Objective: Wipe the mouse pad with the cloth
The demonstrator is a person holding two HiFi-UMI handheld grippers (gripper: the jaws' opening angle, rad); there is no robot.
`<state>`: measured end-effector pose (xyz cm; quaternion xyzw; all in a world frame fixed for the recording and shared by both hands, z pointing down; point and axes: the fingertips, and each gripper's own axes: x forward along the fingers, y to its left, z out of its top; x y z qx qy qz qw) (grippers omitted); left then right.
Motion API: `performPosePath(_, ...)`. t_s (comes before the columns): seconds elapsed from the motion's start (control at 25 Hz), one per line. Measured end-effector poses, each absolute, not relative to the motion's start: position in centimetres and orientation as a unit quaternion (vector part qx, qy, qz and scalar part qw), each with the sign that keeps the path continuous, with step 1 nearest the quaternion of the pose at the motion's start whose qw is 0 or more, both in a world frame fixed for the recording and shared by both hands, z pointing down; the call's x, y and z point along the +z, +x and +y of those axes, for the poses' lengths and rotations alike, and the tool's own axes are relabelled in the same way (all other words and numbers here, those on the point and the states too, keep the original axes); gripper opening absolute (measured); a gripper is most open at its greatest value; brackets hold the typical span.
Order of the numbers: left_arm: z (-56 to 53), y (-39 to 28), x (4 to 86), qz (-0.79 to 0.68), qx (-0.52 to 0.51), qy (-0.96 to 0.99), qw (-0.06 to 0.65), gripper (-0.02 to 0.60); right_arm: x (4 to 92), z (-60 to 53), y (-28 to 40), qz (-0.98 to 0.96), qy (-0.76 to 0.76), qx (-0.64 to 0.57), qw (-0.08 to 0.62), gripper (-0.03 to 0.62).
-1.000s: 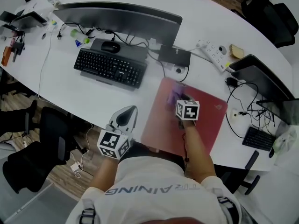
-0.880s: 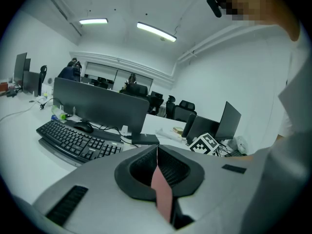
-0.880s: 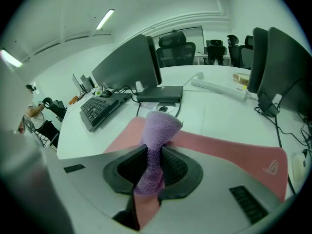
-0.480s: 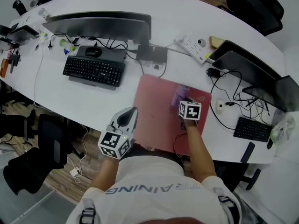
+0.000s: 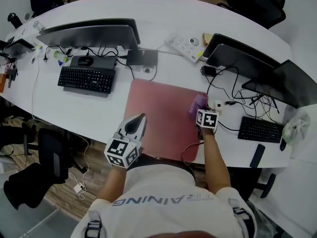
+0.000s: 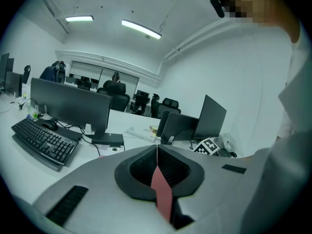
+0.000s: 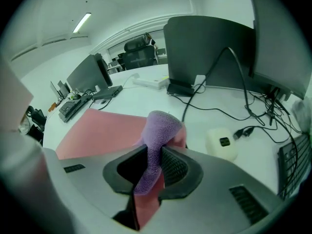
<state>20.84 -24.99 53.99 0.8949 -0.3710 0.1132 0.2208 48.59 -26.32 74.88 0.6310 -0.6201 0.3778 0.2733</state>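
A wide white table with a curved edge carries everything. At its far side stands a dark monitor, and in front of that lies a black keyboard. The pink mouse pad lies flat in the middle of the near side, to the right of the keyboard. The left tongs hang over the near left part of the pad; the jaws are pressed together and nothing is between them. The right tongs are at the right edge of the pad, and their jaws are closed on the purple cloth. The cloth stands up out of the jaws in a bunch, over the pad's right border. Just beside it, on the bare table, lies a small white device among black cables.
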Motion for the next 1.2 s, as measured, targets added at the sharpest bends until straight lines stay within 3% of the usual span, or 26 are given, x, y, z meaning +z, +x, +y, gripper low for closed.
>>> performPosePath(0.24,-25.1,20.8,53.5,-0.387,0.11,0.891,0.21,0.032,74.8,-24.3,52.3,-0.605,0.647,0.367,0.283,0.092)
performPosePath(0.52,-25.6,18.0,51.9,-0.403,0.102,0.888,0.198,0.032,70.1,-23.8,50.2,-0.647,0.651,0.319,0.235,0.092)
performPosePath(0.72,-25.6,15.0,51.1,-0.401,0.09,0.89,0.198,0.032,62.5,-24.1,43.9,-0.694,0.642,0.273,0.178,0.092)
performPosePath(1.2,-24.3,3.9,50.3,-0.369,0.085,0.905,0.193,0.032,53.0,-26.0,23.6,-0.774,0.583,0.202,0.14,0.093)
